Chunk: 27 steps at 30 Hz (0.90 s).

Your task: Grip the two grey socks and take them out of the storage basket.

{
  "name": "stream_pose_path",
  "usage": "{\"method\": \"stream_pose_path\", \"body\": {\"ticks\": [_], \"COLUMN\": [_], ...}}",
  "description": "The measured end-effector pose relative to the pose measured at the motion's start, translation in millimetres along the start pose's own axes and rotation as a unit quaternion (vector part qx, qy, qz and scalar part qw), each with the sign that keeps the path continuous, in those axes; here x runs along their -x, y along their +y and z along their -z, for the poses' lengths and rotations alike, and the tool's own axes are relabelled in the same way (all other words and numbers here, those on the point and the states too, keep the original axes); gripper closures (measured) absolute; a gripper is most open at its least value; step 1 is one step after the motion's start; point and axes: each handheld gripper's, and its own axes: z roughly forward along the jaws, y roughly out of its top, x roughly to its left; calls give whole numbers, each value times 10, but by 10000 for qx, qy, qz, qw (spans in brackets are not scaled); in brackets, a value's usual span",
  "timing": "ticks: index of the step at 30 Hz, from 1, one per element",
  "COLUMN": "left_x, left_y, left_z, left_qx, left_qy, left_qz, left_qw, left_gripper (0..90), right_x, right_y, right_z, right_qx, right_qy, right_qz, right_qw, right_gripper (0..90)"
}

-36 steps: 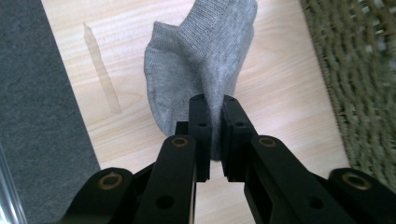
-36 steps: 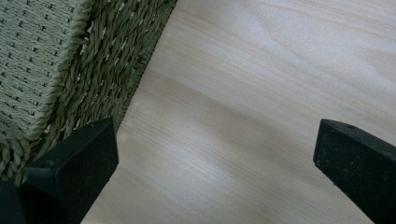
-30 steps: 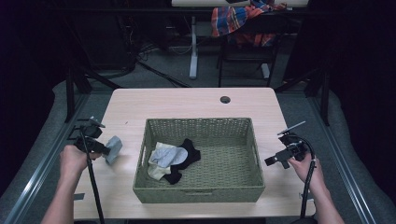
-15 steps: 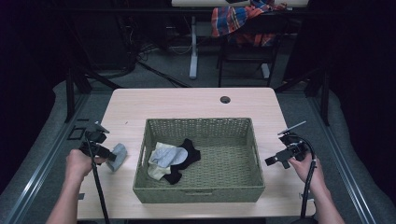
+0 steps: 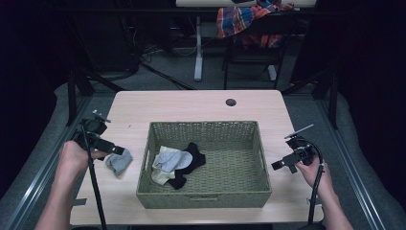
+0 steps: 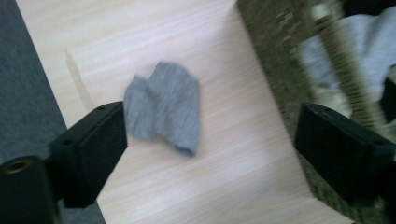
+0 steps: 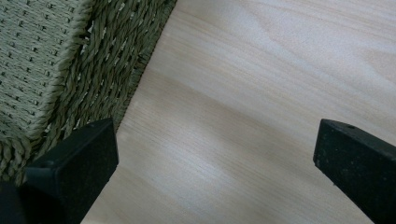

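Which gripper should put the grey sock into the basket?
Left. The left gripper is open right beside the grey sock; the right gripper sits open across the wicker basket, over bare table.

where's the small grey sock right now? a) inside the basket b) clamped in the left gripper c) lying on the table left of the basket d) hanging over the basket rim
c: the grey sock lies flat on the table, outside the basket and to its left, with the left gripper open and its jaws apart around nothing.
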Motion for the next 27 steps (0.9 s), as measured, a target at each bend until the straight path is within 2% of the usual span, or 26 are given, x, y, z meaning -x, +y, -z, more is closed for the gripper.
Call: {"method": "stream_pose_path", "body": {"ticks": [1,5,9,10,13,14,16,21,27], "left_x": [62,280,452,491,610,647,718,853,976], "left_y": [37,183,318,347,420,441,479,551,600], "left_z": [30,79,56,43,-9,-32,-81,-211,-364], "left_qx": [37,161,254,278,312,323,333,331,286], "left_qy": [-7,-31,-30,-44,-100,-133,-175,-252,-325], "left_qz": [-82,-388,-537,-582,-706,-745,-801,-899,-985], "left_qw": [10000,9991,9982,9979,9970,9966,9961,9951,9942], "left_gripper": [75,45,10,2,2,2,2,2,2], "right_x": [10,5,14,5,20,4,27,9,12], "right_y": [5,0,0,-6,-2,-10,3,-12,-14], "right_z": [8,3,10,3,23,16,40,24,19], "right_qx": [-58,-1,-18,45,-43,47,-122,65,82], "right_qy": [10,0,7,-12,1,-46,-33,-66,-63], "right_qz": [52,-5,6,-61,59,-28,111,-45,-63], "right_qw": [10000,10000,10000,10000,10000,10000,9999,9999,9999], "right_gripper": [0,0,0,0,0,0,0,0,0]}}
